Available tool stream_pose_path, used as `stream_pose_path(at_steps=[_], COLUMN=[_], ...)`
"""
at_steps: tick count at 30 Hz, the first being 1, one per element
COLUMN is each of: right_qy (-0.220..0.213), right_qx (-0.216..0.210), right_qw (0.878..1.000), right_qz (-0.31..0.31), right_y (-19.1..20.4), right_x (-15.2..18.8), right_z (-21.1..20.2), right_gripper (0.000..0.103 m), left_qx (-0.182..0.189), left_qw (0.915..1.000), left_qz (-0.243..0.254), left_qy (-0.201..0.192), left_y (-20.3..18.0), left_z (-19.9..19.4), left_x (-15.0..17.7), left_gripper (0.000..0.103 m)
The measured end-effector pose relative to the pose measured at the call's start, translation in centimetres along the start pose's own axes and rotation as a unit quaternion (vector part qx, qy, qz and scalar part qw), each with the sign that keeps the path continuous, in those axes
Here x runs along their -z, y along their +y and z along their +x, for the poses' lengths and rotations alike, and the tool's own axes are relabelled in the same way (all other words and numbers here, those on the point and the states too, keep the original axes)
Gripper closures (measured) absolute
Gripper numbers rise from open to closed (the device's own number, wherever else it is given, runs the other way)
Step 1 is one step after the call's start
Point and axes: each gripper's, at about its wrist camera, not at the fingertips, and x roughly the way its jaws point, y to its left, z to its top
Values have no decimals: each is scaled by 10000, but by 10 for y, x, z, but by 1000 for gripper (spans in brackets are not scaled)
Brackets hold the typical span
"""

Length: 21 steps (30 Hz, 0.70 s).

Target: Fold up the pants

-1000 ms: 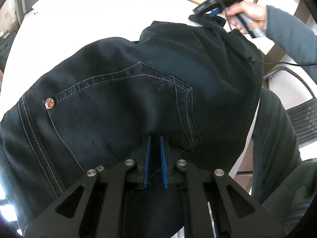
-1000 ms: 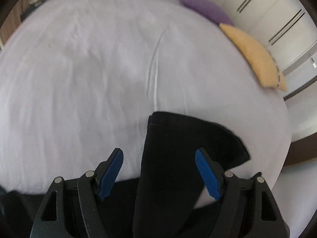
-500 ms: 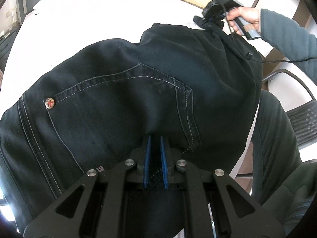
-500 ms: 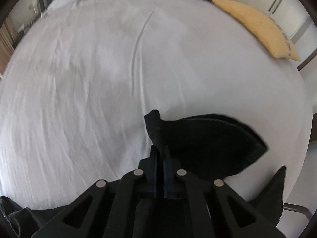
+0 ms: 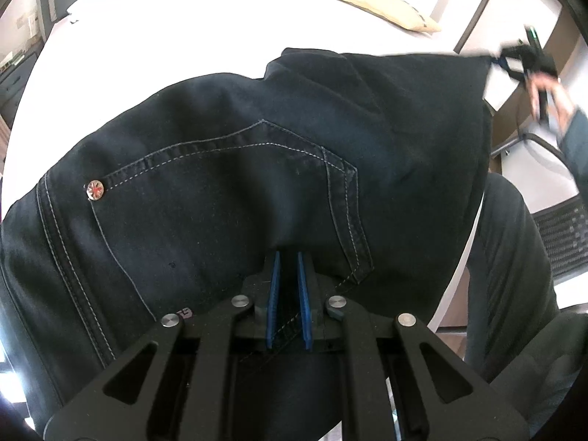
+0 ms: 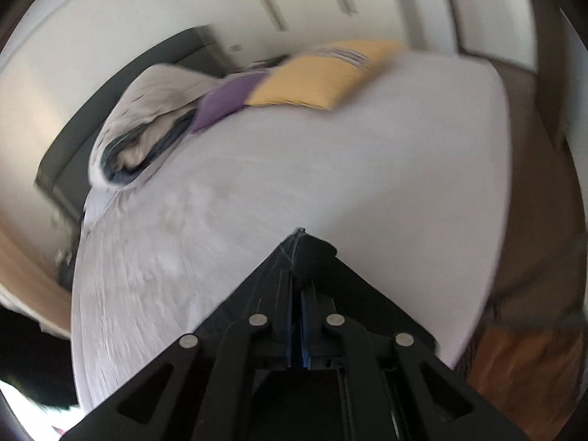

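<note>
White-sheeted bed, purple and yellow pillows at its far edge. Black pants draped across the near side, seat and back pocket up. Left tongs clamped on denim near the waistband. Right tongs pinched shut on a dark corner of the cloth, lifted clear of the sheet; view blurred. Judgement: denim soft but weighty, will sag between holds. Seams and hems give the firmest purchase; keep the span taut.

We lose the pants past the left edge, and the right gripper (far right) blurs.
</note>
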Motion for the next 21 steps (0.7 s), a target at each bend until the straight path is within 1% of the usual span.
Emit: stream_pose_path(at_steps=[1,2,4,6,8,13,16,19,21], right_qy=[42,82,145,188,237,135,105,96,82], right_qx=[63,65,-34,-59,-130,-328,-416,-562,-579], right_qw=[9997,9991,9962,9940,9924,9913,9892,9841,9839], right_qz=[213,419,856,1072,1204,1271,1403,1680,1688], right_y=[-19,-30,-56,-70,-84,-90,-89,-97,-100], right_x=[12,23,40,52,55,54,57,60,61], right_z=[2,3,5,11,10,6,7,2,-3], right_gripper=[99,99,99,99,99,99,99,99,99], left_qx=[-9,-18,-55,-67,-70,-134,-216,-209,-213], left_qw=[10000,10000,10000,9999,9999,9997,9995,9995,9995], left_qz=[-15,-15,9,10,-26,-65,-35,-53,-40], left_qy=[24,37,77,106,147,215,239,237,238], left_y=[1,1,0,0,0,-2,-6,-7,-8], left_z=[-1,-1,-1,-1,0,-1,-1,0,0], left_x=[-1,-2,-4,-6,-8,-14,-16,-17,-17], left_gripper=[93,93,93,93,93,93,93,93,93])
